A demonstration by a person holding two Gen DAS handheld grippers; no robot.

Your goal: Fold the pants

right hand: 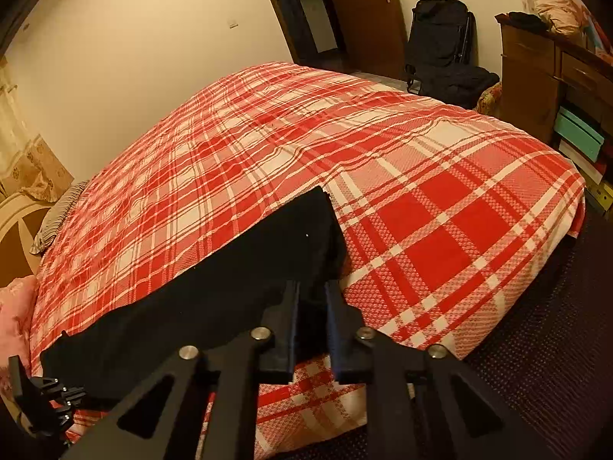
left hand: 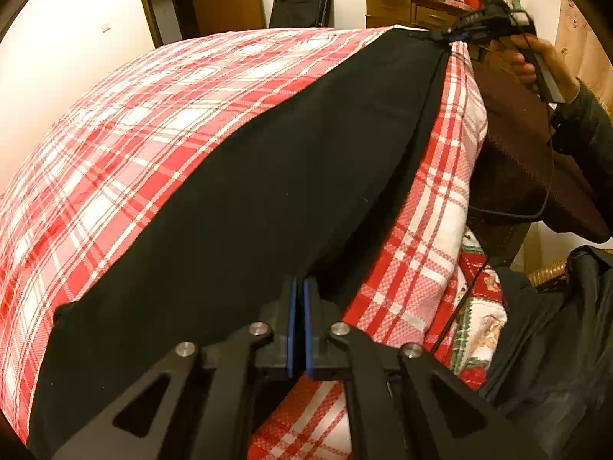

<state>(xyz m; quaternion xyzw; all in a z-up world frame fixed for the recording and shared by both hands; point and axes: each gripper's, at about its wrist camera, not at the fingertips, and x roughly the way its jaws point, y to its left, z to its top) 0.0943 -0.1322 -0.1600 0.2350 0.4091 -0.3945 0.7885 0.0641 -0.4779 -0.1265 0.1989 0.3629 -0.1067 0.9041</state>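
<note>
Black pants [left hand: 276, 199] lie stretched flat along the near edge of a bed with a red and white plaid cover [left hand: 153, 115]. My left gripper [left hand: 299, 287] is shut on one end of the pants at the bed's edge. My right gripper [right hand: 311, 291] is shut on the other end of the pants [right hand: 237, 280], with black cloth bunched between its fingers. The right gripper also shows in the left wrist view [left hand: 448, 36], held by a hand at the far end. The left gripper shows at the lower left of the right wrist view [right hand: 57, 395].
A wooden dresser [right hand: 536, 73] with clutter on top stands past the bed's foot. A black bag on a chair [right hand: 444, 46] sits by a wooden door [right hand: 364, 11]. A striped pillow [right hand: 61, 211] lies at the head. Dark carpet [right hand: 555, 326] runs beside the bed.
</note>
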